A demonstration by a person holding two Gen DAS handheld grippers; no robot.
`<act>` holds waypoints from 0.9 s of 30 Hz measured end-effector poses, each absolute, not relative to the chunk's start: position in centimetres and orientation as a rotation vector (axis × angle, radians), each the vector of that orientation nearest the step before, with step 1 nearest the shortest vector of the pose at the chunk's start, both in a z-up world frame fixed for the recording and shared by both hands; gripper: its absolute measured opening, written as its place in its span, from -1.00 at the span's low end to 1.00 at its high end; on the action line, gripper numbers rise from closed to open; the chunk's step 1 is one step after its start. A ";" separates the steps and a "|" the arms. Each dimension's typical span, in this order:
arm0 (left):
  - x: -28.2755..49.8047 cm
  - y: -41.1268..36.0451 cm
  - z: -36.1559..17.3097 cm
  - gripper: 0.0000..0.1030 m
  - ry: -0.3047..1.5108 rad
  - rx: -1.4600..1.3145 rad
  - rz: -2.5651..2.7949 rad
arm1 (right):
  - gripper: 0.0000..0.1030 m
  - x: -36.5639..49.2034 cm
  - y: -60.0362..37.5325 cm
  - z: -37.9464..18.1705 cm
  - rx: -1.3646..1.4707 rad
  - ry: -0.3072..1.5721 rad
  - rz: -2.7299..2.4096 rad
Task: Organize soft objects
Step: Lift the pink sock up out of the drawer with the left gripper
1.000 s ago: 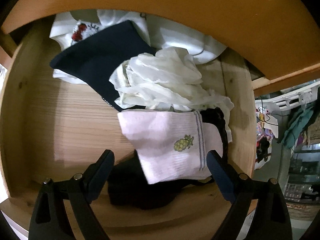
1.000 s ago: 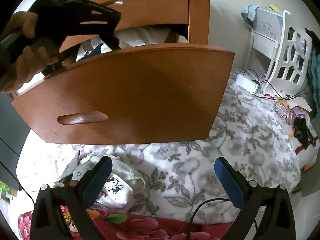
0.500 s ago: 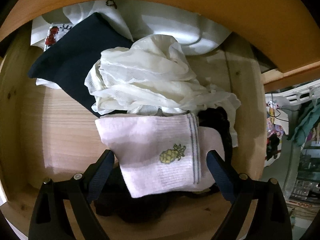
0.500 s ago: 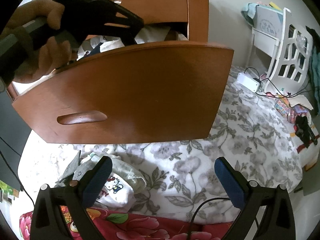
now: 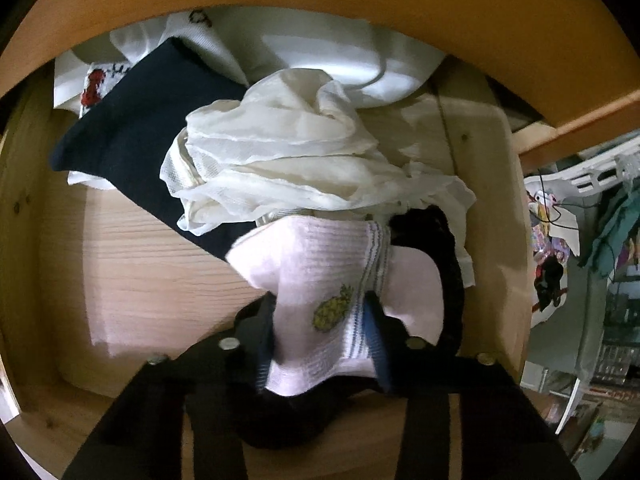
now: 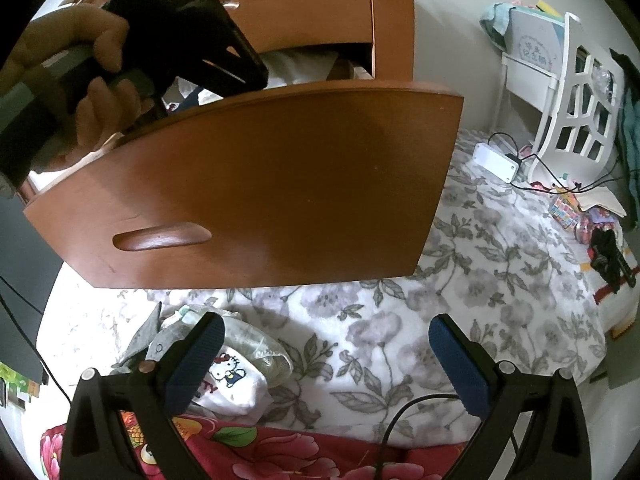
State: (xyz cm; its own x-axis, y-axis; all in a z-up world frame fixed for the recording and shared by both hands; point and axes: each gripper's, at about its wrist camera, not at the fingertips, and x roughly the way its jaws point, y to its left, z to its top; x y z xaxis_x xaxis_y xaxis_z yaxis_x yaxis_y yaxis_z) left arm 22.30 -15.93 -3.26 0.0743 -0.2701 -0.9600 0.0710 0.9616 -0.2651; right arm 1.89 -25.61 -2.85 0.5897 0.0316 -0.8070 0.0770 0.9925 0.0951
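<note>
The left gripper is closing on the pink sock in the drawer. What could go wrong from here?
1. The left gripper is closing on the pink sock with a black garment directly under it, so both might lift together.
2. The cream mesh fabric overlaps the sock's far edge and could be dragged along.

Below the left gripper (image 5: 320, 344) the open wooden drawer (image 5: 140, 280) holds a heap of soft things: a pink pineapple sock (image 5: 320, 280) between its fingers, a cream gauzy cloth (image 5: 280, 160) beyond, a navy garment (image 5: 140, 132) beyond-left, black fabric (image 5: 288, 416) beneath.
</note>
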 end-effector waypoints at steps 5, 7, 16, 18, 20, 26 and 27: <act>21.5 -15.4 -2.8 -0.43 1.439 -0.214 -0.286 | 1.00 1.8 -25.6 -2.8 0.121 0.940 -0.030; 21.0 -14.8 -2.7 -0.45 1.424 -0.262 -0.304 | 1.00 1.8 -25.6 -2.7 0.119 0.941 -0.030; 19.5 -10.9 -1.6 -0.47 1.315 -0.377 -0.304 | 1.00 1.9 -25.5 -2.7 0.116 0.945 -0.028; 18.6 -10.0 -1.0 -0.47 1.275 -0.413 -0.310 | 1.00 1.9 -25.5 -2.7 0.114 0.947 -0.028; 18.0 -9.0 -0.7 -0.47 1.242 -0.445 -0.314 | 1.00 1.9 -25.4 -2.7 0.110 0.946 -0.028; 16.1 -6.8 0.7 -0.47 1.138 -0.519 -0.319 | 1.00 1.9 -25.3 -2.7 0.105 0.946 -0.031; 15.7 -6.4 1.0 -0.47 1.123 -0.527 -0.322 | 1.00 1.9 -25.3 -2.7 0.104 0.946 -0.031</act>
State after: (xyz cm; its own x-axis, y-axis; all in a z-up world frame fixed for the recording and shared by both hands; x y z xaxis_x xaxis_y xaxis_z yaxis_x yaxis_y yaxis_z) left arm 15.70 -6.43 0.99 0.4064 -0.4986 -0.7657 -0.0166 0.8338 -0.5518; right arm 1.85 -25.32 -2.69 0.5849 0.0192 -0.8109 0.0722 0.9945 0.0756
